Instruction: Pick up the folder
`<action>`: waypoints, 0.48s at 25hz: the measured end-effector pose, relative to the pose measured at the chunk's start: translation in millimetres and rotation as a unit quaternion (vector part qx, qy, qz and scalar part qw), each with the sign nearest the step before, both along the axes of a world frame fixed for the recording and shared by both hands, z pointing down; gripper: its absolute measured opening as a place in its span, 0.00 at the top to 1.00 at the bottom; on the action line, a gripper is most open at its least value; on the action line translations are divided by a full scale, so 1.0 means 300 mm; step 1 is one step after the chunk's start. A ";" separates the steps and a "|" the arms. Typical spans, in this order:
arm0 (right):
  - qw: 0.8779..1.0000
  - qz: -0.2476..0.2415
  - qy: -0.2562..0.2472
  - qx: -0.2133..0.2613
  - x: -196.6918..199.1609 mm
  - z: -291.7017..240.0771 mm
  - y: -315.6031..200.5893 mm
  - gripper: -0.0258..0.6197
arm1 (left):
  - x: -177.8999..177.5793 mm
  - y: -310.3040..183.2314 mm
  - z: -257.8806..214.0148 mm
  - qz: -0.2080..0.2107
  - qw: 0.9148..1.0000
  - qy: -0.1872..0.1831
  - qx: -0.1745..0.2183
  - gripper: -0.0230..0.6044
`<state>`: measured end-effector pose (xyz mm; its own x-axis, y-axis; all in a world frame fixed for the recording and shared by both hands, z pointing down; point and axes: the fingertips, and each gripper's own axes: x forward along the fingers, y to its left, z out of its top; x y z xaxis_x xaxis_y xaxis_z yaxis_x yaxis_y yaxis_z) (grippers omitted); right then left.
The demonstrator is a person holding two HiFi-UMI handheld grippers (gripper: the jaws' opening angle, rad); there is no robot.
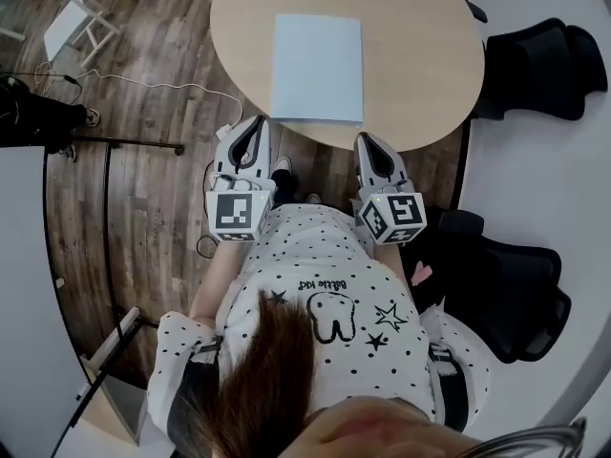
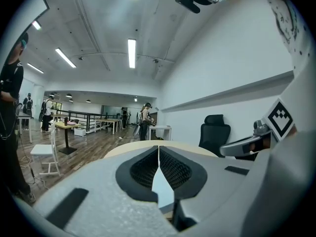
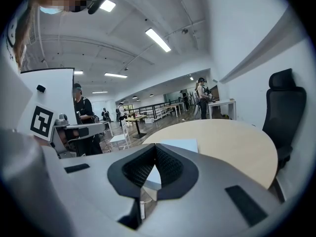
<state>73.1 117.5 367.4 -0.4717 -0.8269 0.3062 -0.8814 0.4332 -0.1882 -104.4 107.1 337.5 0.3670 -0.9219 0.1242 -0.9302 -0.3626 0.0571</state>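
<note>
Right, the pale blue folder is lying flat on the round wooden table, near its closer edge. Left gripper and right gripper are hovering just short of that edge, jaws pressed together on nothing.

From the left tool and the right tool, the way to the desk rim is open air over the wood floor. The desk top lies bare either side of the folder. A black chair stands near the desk's right rim, and a second chair stands close on the person's right.
</note>
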 end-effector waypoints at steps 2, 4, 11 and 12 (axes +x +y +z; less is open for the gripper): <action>1.000 0.009 0.000 -0.003 -0.027 0.004 -0.031 0.95 | -0.029 -0.043 -0.004 0.008 1.000 -0.001 -0.002 0.93; 1.000 0.018 0.001 -0.012 -0.051 0.022 -0.047 0.95 | -0.062 -0.074 0.002 0.016 1.000 -0.003 -0.004 0.93; 0.997 0.066 0.012 -0.038 -0.068 0.045 -0.088 0.95 | -0.131 -0.182 0.058 0.050 0.998 -0.005 -0.031 0.93; 0.997 0.071 0.013 -0.041 -0.063 0.049 -0.095 0.95 | -0.134 -0.199 0.068 0.052 0.998 -0.005 -0.034 0.93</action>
<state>54.3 88.9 382.2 -0.3428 -0.8561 0.3868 -0.9378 0.2881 -0.1935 -144.5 47.3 357.8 0.4585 -0.8683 0.1891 -0.8885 -0.4526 0.0759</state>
